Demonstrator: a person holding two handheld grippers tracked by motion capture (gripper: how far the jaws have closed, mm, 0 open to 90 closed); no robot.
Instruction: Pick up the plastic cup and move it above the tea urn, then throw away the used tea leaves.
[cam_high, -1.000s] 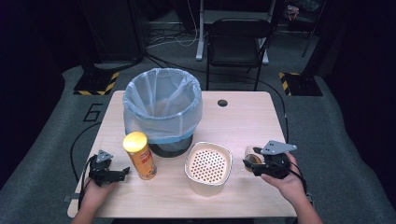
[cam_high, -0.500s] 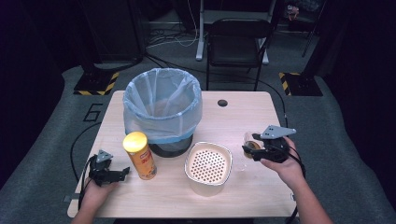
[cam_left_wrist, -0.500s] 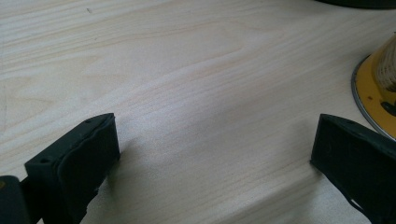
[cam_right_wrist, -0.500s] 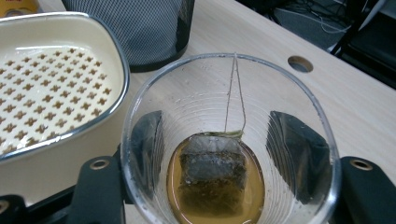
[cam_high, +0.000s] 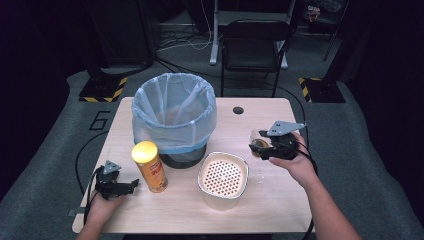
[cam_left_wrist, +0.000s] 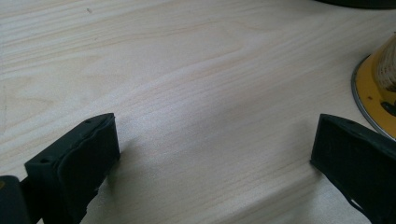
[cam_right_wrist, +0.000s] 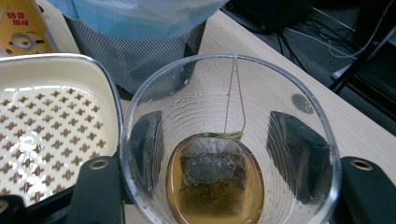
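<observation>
A clear plastic cup (cam_right_wrist: 229, 140) with a tea bag (cam_right_wrist: 212, 170) sunk in amber liquid sits clamped between my right tongs (cam_high: 261, 148), one black jaw pressed to each side of its wall. From the high view I hold the cup above the right part of the desk (cam_high: 260, 200), just right of the cream perforated container (cam_high: 223, 178) and well apart from the bin (cam_high: 173, 117). The tea bag's string runs up the inside wall of the cup to the rim. Through the right gripper view, the container's patterned floor lies to the cup's left and the bin's blue liner hangs beyond it. A yellow-lidded snack can (cam_high: 149, 166) stands upright in front of the bin, touching neither. My left tongs (cam_high: 131, 184) rest on the desk just left of that can, jaws wide apart with only bare wood between them; the can's base edges into the left gripper view at right.
</observation>
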